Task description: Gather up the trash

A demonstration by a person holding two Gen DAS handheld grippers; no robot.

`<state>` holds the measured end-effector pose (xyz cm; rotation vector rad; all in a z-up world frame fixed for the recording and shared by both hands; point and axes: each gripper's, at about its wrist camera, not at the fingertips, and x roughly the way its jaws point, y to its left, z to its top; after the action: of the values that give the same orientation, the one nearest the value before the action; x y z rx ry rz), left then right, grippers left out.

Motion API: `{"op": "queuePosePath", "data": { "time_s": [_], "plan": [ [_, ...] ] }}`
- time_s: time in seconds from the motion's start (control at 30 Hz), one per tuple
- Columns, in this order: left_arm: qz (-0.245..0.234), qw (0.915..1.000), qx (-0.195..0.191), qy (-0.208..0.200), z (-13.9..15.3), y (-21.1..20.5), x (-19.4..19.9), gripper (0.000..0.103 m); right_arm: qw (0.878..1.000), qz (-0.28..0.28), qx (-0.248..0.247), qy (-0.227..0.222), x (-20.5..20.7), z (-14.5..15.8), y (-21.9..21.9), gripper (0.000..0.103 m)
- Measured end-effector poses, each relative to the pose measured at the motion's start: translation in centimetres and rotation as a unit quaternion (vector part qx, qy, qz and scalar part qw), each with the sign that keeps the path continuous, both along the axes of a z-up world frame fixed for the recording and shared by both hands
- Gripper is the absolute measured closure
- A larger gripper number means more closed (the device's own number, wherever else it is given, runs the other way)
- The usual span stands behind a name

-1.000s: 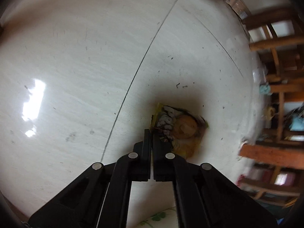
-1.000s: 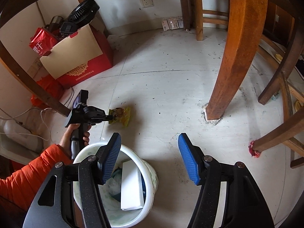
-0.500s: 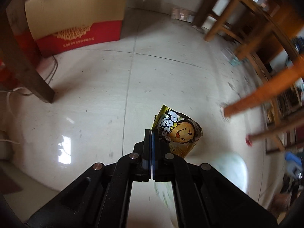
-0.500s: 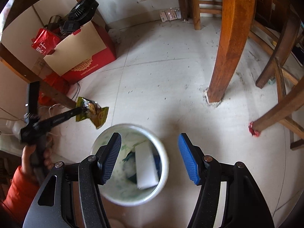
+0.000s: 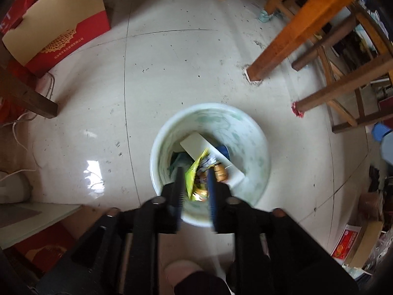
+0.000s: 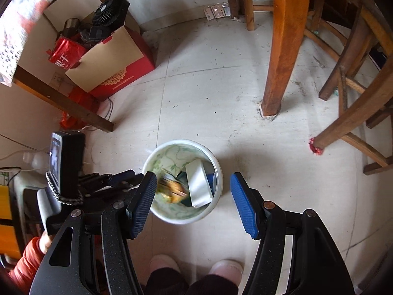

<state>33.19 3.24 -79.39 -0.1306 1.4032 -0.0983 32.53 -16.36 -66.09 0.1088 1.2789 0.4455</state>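
A white bin [image 5: 248, 125] with a green pattern stands on the floor, holding a white box [image 5: 196, 142] and other trash. My left gripper [image 5: 195, 170] points down over its mouth and its jaws are opening. The yellow snack wrapper [image 5: 194, 174] hangs loose and blurred between them, apart from the pads. In the right wrist view the same wrapper [image 6: 172, 188] is inside the bin [image 6: 181, 143], with the left gripper [image 6: 122, 177] at the rim. My right gripper [image 6: 193, 175] stands open above the bin with nothing in it. A red scrap [image 6: 315, 146] lies by a chair leg.
A thick wooden table leg [image 6: 282, 49] and chair legs [image 6: 353, 113] stand to the right. A red and cream box [image 6: 115, 68] full of clutter sits at the back left, beside a dark table leg [image 6: 61, 100]. A teal scrap [image 5: 266, 16] lies far off. The person's slippers [image 6: 226, 268] are below.
The left gripper lifted the wrapper off the floor, carried it over the bin and parted its jaws; the wrapper is dropping in. The right gripper rose a little.
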Motion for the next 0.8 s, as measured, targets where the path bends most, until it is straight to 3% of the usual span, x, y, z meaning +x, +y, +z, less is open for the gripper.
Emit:
{"op": "queuePosePath", "data": {
  "time_s": [0.07, 0.33, 0.57, 0.8],
  "plan": [
    [0.003, 1.0000, -0.003, 0.003, 2.0, -0.3, -0.3, 0.070, 1.000, -0.001, -0.002, 0.005, 0.0, 1.8, -0.2, 0.044],
    [0.007, 0.9999, 0.014, -0.004, 14.7, 0.4, -1.4, 0.069, 1.000, 0.001, 0.002, 0.003, 0.3, 11.3, -0.1, 0.044],
    [0.008, 0.9981, 0.042, -0.044, 30.1, 1.6, -1.9, 0.066, 0.999, 0.014, 0.011, -0.039, 0.2, 23.3, 1.1, 0.044],
    [0.051, 0.9929, 0.007, -0.107, 46.0, 4.1, -3.0, 0.066, 0.995, 0.005, 0.017, -0.102, -1.5, 36.8, 1.0, 0.044]
  ]
}}
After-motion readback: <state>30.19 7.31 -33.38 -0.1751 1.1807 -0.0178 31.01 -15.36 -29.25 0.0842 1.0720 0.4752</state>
